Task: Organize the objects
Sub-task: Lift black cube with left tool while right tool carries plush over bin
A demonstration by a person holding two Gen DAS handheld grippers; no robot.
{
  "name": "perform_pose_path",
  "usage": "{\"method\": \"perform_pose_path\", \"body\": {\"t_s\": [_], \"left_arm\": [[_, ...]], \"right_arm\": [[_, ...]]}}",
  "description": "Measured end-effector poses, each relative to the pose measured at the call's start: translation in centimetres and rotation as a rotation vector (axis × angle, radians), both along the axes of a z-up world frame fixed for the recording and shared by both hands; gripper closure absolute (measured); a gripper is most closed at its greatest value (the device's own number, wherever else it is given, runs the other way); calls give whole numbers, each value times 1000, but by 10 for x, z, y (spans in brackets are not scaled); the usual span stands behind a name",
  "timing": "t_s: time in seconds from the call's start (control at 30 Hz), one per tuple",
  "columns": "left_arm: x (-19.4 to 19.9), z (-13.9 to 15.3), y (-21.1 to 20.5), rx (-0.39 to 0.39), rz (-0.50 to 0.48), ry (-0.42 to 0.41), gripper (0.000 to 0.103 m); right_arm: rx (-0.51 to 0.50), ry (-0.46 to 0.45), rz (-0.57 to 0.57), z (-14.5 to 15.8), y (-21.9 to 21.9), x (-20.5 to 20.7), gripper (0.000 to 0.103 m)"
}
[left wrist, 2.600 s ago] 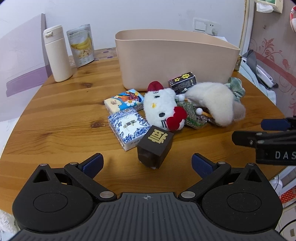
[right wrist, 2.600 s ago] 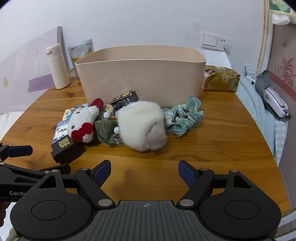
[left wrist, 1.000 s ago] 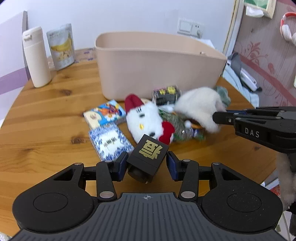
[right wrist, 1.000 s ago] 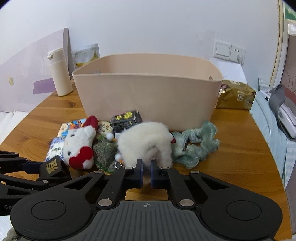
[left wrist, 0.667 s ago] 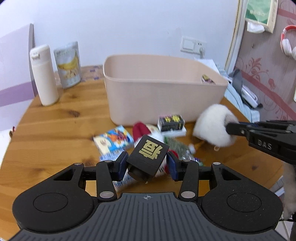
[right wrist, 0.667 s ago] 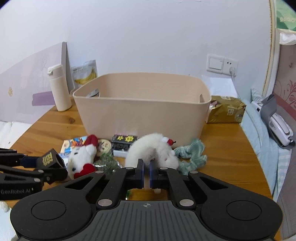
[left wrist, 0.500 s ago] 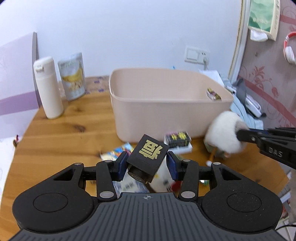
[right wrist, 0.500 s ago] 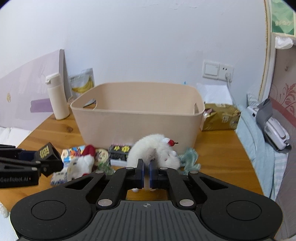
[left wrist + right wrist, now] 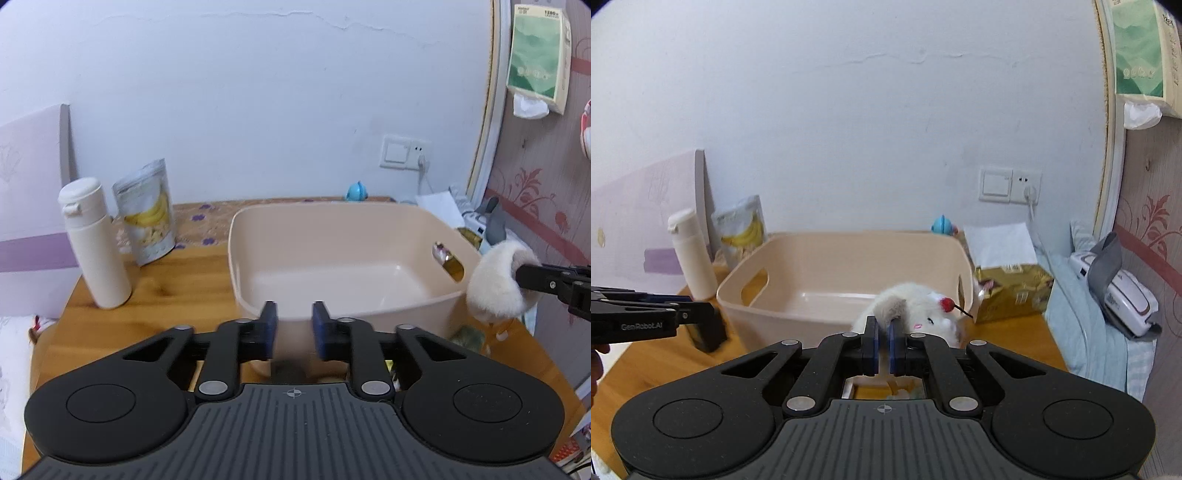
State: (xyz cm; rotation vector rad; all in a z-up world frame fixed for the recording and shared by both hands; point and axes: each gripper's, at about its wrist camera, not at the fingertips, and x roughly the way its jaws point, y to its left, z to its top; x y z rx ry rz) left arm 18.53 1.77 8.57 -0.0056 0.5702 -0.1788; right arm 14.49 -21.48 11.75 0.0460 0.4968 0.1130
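**L gripper** (image 9: 293,325): your jaws are closing. In its own wrist view a narrow gap shows between the blue pads (image 9: 267,330), w/ nothing between them. A dark blur sits low behind the finger bases; can't ID it from that view. In the R wrist view a black block (image 9: 709,330) shows just under the L fingertips, lower than the pad line. Can't tell whether it touches them.

**R gripper** (image 9: 882,332): jaws nearly together, clamped on a fold of fur of the white plush toy (image 9: 916,306). The toy's body bulges ahead of and above the pads, w/ a small red bead to the upper right of them. Seen from the L wrist, the toy (image 9: 498,284) is at far right, w/ the R fingertips sunk in its fur.

**Bin** (image 9: 258,258): beige, straight ahead of and below your L gripper, its near wall just past the tips. From the R gripper the bin (image 9: 849,236) lies ahead and slightly left. The toy is held at about rim height on the near side, toward the bin's right end.

**Surroundings:**
- Wooden table (image 9: 166,295) is under both grippers.
- White bottle (image 9: 96,243) and banana pouch (image 9: 147,218) stand ahead-left of the L gripper, well apart from it and beside the bin's left end.
- Gold pack (image 9: 1008,291) sits ahead-right of the R gripper, just beside the bin's right end.
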Motion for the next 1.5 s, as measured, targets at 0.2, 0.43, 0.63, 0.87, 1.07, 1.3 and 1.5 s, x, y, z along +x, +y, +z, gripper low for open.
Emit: {"method": "perform_pose_path", "body": {"t_s": [0.2, 0.43, 0.63, 0.87, 1.07, 1.3, 1.5], "left_arm": [[22, -1, 11, -25, 13, 25, 94], [28, -23, 38, -35, 86, 110, 93], [39, -48, 70, -31, 153, 198, 47], [57, -76, 88, 18, 156, 265, 35], [71, -94, 92, -8, 170, 323, 59], [74, -92, 93, -23, 202, 328, 70], [68, -49, 95, -47, 201, 207, 70]], "right_arm": [[-9, -31, -1, 15, -2, 21, 97], [-7, -29, 18, 17, 2, 36, 97], [-10, -45, 32, 21, 11, 43, 97], [-13, -63, 43, 26, 24, 61, 97], [-8, -44, 48, 21, 29, 73, 97], [-23, -24, 48, 16, 30, 81, 97], [-34, -7, 58, 11, 33, 95, 97]]}}
